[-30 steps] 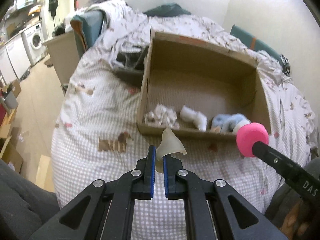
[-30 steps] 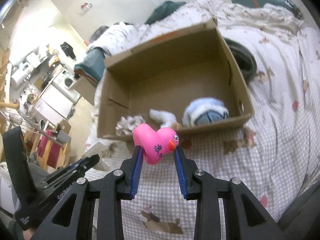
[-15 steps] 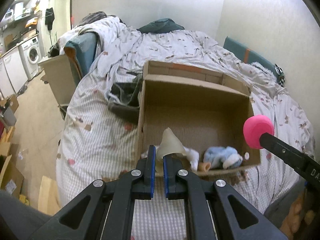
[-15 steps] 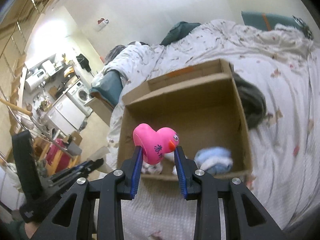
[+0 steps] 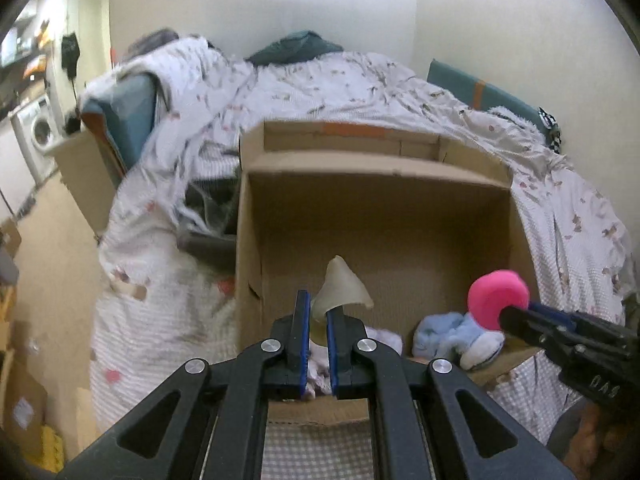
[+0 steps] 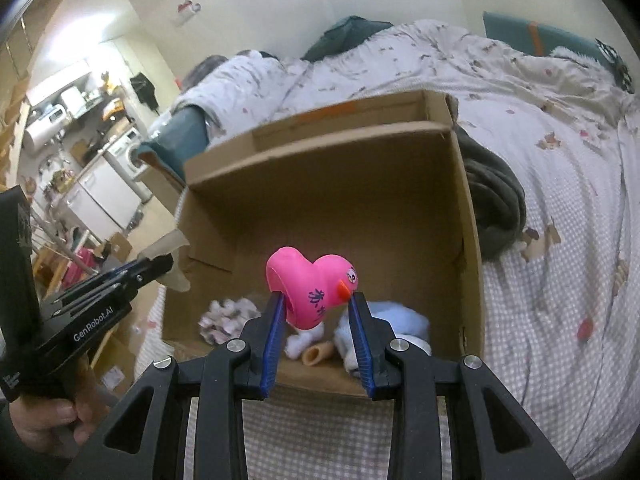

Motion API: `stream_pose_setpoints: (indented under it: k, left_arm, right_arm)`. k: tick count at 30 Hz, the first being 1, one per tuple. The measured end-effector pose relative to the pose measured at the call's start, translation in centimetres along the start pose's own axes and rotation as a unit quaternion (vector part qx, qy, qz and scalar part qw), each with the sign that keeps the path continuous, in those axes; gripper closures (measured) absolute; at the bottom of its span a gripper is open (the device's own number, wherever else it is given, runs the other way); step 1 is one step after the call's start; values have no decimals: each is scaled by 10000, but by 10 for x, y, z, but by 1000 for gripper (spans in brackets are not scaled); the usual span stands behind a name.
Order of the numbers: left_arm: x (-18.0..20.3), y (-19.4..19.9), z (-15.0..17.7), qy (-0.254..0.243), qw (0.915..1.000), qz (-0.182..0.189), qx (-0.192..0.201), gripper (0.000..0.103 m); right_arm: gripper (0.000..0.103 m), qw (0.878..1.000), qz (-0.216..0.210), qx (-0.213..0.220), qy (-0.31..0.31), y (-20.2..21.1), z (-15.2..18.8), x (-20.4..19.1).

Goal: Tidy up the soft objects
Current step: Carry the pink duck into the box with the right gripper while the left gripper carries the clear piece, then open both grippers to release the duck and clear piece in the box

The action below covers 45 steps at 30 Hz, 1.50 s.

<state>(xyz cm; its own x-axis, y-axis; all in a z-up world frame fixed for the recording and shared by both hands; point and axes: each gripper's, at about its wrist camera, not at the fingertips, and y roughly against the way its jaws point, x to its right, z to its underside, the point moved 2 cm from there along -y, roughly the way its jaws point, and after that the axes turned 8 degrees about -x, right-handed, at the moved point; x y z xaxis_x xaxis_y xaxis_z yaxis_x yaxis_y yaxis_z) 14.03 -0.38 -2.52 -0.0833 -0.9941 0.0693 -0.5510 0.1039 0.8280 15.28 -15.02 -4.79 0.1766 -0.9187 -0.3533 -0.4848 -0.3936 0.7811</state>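
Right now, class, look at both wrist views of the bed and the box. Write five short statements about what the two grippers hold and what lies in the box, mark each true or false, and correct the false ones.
1. The right gripper holds a pink duck. True.
2. The left gripper is open and holds nothing. False: it is shut on a pale floppy piece.
3. The cardboard box sits on the bed. True.
4. The box is bare inside. False: a light blue soft toy and a patterned cloth bundle lie in it.
5. The duck already rests on the box floor. False: it is held in the air, clamped between the fingers.
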Motion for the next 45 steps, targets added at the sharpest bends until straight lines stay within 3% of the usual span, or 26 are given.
stream_pose_setpoints:
  k: [3, 18, 22, 24, 26, 29, 35, 37, 38, 39, 45]
  left_arm:
    - [2, -13, 7, 0, 9998, 30, -209, 96]
    - [-2, -13, 8, 143, 9995, 76, -284, 95]
    - [1, -14, 9, 98, 9993, 108, -336, 76]
    - [1, -14, 9, 133, 9993, 129, -336, 51]
    - [-1, -9, 8, 226, 9994, 129, -209, 41]
    - [-3, -6, 6, 296, 9994, 108, -126, 37]
    - [-5, -8, 7, 351, 9992, 27, -204, 36]
    - [-4, -4, 6, 284, 9995, -86, -60, 36]
    - [-3, -2, 5, 250, 9996, -116, -15, 36]
    - [-3, -1, 5, 221, 9997, -101, 7, 36]
    - [-3, 16, 1, 234, 9997, 47, 25, 36]
  right_arm:
    - [69, 9999, 82, -68, 1, -5, 2, 2]
    - [69, 9984, 338, -432, -129, -25, 10, 6]
    - [69, 9981, 355, -475, -190, -27, 11, 7]
    - [69, 9980, 353, -470, -213, -27, 11, 9]
    - [69, 9979, 341, -484, -257, -27, 11, 10]
    - [69, 9977, 311, -503, -320, -28, 12, 13]
    - [68, 9977, 245, -498, -384, -28, 11, 16]
    - [56, 9975, 135, -486, -503, -28, 11, 18]
    - [30, 9975, 108, -410, -564, -25, 10, 18]
    - [16, 9977, 81, -286, -616, -21, 8, 20]
    - [11, 9973, 45, 122, -723, -3, 0, 22]
